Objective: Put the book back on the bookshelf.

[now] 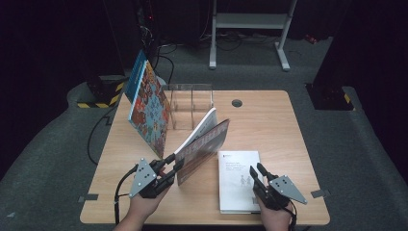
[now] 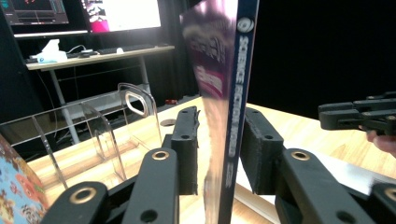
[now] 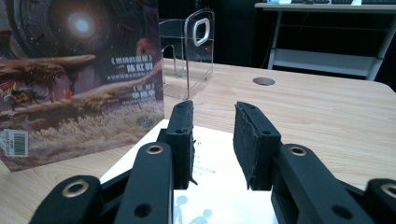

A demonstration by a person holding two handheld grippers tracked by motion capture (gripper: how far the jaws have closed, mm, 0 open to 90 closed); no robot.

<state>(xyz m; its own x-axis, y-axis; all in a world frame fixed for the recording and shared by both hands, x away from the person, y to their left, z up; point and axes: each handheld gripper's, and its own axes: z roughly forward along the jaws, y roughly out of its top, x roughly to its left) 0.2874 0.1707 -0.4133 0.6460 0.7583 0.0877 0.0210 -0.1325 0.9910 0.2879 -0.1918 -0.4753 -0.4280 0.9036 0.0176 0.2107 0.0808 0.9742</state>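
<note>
On the far left a colourful picture book (image 1: pixel 149 103) stands propped at a slant against the end of a clear acrylic book rack (image 1: pixel 190 103), so I'm guessing the rack is where everything's meant to end up. Next over, the left gripper (image 1: pixel 175 161) has a sci-fi book (image 1: pixel 204 149) between its jaws, spine edge facing the hand. The book is tipped up on its lower edge and leans back toward the rack, which looks to me like someone halfway through standing it up to slot it in. In the left gripper view the pads sit right at both faces of the book, but I honestly can't tell if they're actually squeezing it or just loosely bracketing it. If it's loose, that book could flop over. Right of that, a white booklet (image 1: pixel 238 178) lies flat near the front edge of the table (image 1: pixel 269 125), probably next in the queue. The right gripper (image 1: pixel 257 169) hovers low over the booklet's near right corner. Its jaws are apart with nothing between them, so it's gripping nothing and seems parked there, out of the left hand's way.
</note>
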